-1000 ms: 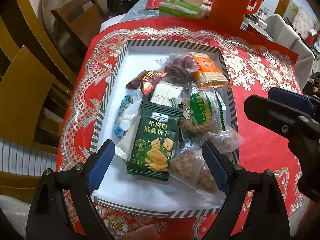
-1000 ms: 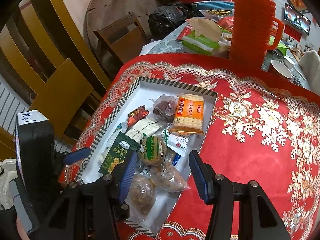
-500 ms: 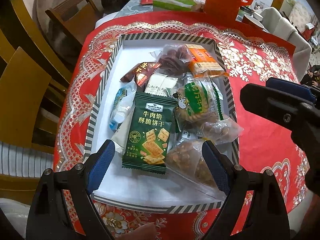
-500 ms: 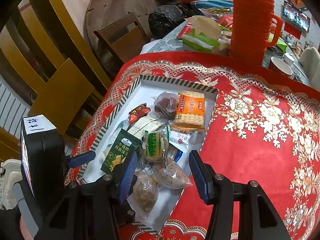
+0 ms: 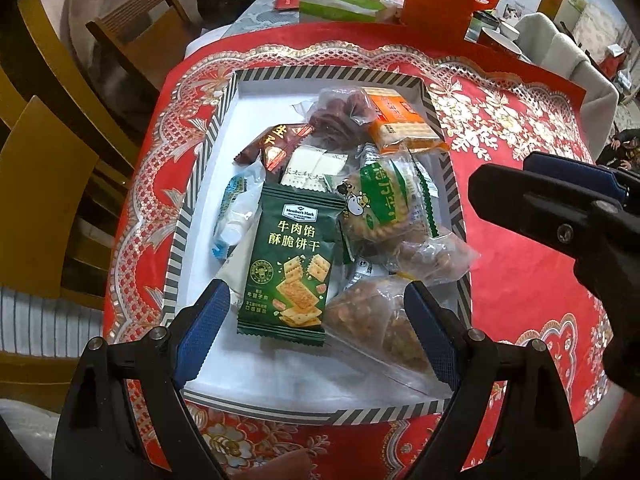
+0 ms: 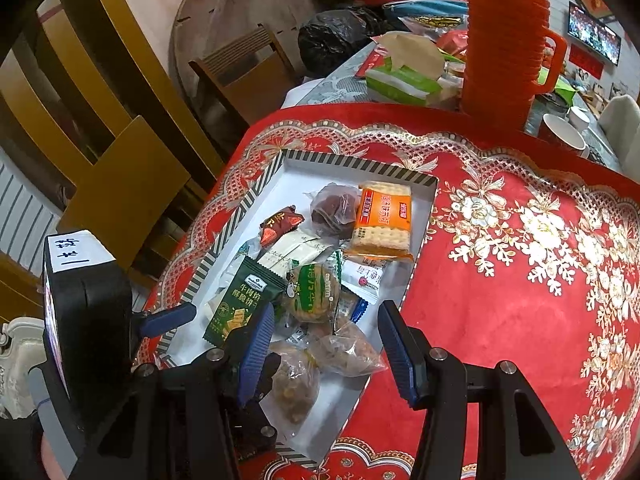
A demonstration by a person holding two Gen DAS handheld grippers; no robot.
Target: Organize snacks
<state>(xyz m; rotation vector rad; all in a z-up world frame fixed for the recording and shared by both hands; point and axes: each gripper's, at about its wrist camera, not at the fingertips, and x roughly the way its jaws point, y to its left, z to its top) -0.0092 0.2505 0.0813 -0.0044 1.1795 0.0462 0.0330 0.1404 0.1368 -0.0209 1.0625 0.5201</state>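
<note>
Snacks heaped in a shallow white tray (image 5: pixel 208 184) with a black-and-white striped rim, lying on a red tablecloth (image 5: pixel 520 280) patterned in gold and white flowers. At centre of the left wrist view: a dark green cracker packet (image 5: pixel 290 264) printed with gold characters and square biscuits, flat on top of the pile. Right of it, a round biscuit (image 5: pixel 380 210) in clear wrap with a green band and cartoon cow. Toward the upper right of the tray, an orange cracker pack (image 5: pixel 400 120); beside it, a clear bag of dark reddish pieces (image 5: pixel 340 114). Lower right, two clear bags of brown nutty clusters (image 5: pixel 384 320). Left gripper (image 5: pixel 316 336) low in its frame, blue pads spread wide, nothing between them, poised over the near end of the tray. Right gripper (image 6: pixel 326 350) about half open, empty, above the tray's near right corner.
</note>
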